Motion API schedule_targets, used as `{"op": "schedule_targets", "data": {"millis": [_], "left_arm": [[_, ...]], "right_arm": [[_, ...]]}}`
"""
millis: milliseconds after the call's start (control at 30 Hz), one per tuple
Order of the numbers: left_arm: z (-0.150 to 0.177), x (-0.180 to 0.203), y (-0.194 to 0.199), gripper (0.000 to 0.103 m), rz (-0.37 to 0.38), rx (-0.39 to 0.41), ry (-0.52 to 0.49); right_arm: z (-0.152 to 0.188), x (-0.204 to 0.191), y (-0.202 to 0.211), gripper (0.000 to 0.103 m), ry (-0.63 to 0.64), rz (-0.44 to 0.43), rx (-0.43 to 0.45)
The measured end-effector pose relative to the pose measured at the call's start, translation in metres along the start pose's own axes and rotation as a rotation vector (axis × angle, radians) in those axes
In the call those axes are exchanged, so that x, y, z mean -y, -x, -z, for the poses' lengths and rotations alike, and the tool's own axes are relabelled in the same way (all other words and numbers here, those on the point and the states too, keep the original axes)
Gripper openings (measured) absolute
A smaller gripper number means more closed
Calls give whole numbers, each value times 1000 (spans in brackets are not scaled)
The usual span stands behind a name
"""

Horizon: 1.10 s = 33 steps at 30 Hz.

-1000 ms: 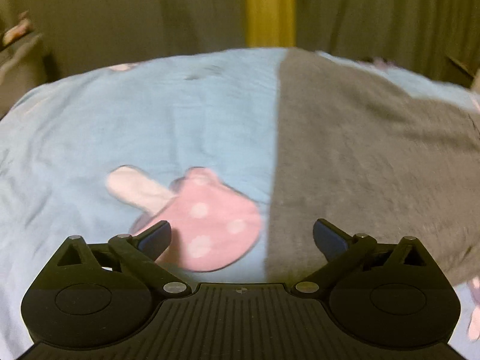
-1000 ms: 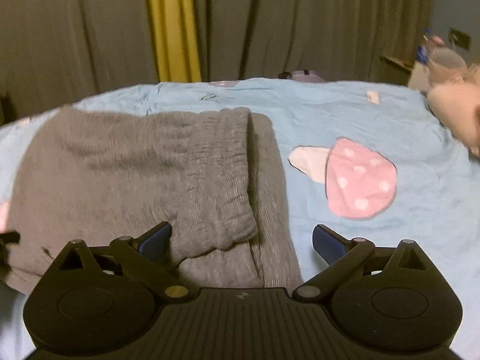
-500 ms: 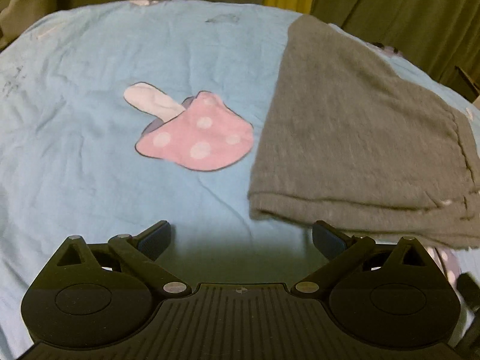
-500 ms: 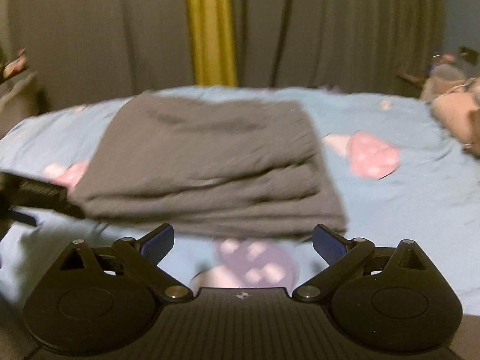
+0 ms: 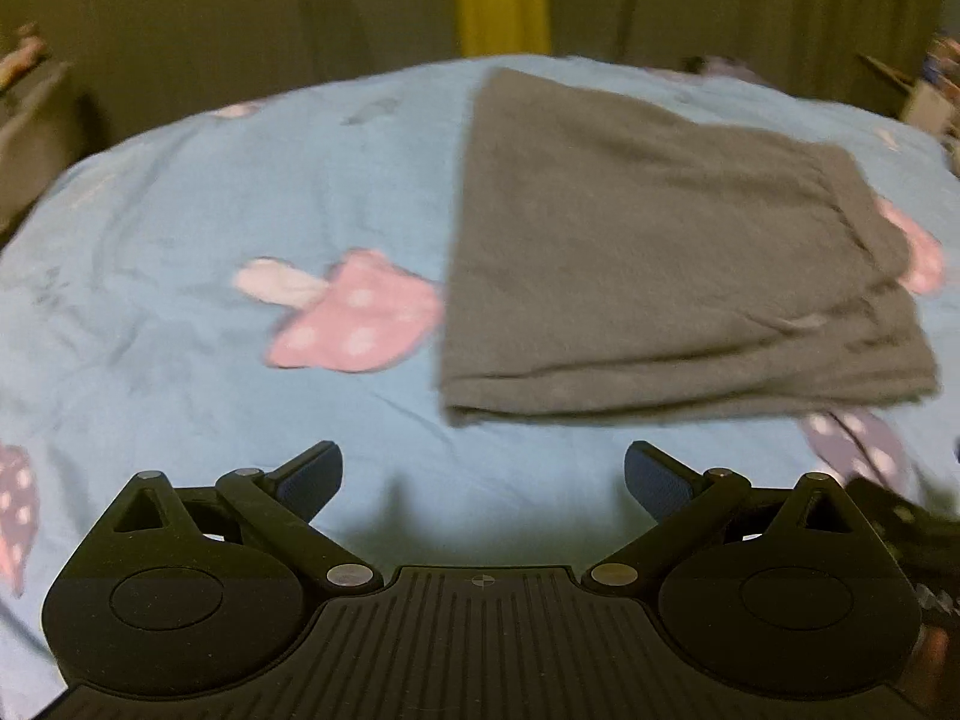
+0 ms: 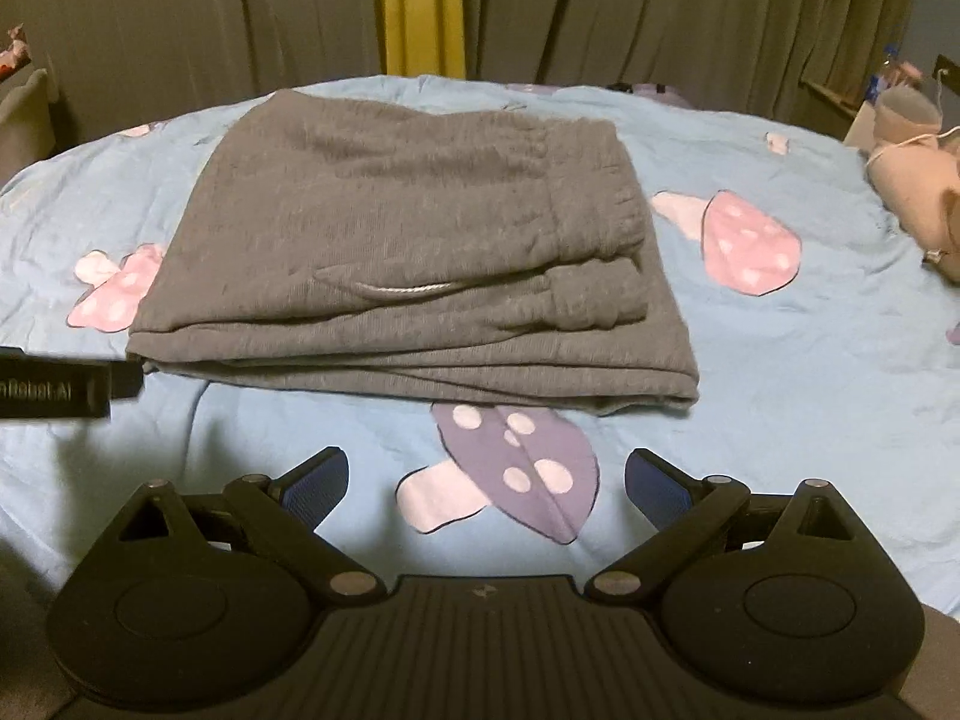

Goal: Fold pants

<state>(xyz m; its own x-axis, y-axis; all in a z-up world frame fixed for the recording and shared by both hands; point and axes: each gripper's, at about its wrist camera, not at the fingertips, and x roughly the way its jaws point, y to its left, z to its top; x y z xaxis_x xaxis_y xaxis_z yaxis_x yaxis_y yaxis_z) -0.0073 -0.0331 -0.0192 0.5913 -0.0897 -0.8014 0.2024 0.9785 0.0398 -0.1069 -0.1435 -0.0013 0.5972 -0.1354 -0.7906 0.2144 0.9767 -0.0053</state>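
Note:
The grey pants lie folded in a flat stack on the light-blue bed sheet, waistband and drawstring on top toward the right. In the left wrist view the pants lie ahead and to the right. My left gripper is open and empty, held above the sheet short of the stack's near left corner. My right gripper is open and empty, back from the stack's near edge, over a purple mushroom print. The left gripper's side shows at the left edge of the right wrist view.
The sheet carries pink mushroom prints. Dark curtains with a yellow strip hang behind the bed. A pale stuffed item lies at the bed's right edge, with a shelf of small things behind it.
Both grippers have pulled back from the folded pants and stayed open. The stack now lies whole in both views and has not moved.

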Motion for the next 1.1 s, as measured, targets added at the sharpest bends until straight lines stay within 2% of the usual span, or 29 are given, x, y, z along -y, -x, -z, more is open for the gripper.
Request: {"op": "schedule_targets", "data": {"millis": [100,233,533,767,1100], "left_arm": [[1,9,-4,103,43,-22,-37],[1,19,-12,103,23,-48,-83],[0,25,-22,103,63,-77,-101],[0,23,-23,103,95,-89,-92],[-1,15,-23,103,129,-98,-48]], "right_arm": [[-2,3,-2,99,-6,21,3],[-5,11,-7,99,-45,15,-4],[-7,17,-9,99,-84,1,27],[-8,13,-5,99,-69,11,62],[-8,10,-7,99,-67,15,54]]}}
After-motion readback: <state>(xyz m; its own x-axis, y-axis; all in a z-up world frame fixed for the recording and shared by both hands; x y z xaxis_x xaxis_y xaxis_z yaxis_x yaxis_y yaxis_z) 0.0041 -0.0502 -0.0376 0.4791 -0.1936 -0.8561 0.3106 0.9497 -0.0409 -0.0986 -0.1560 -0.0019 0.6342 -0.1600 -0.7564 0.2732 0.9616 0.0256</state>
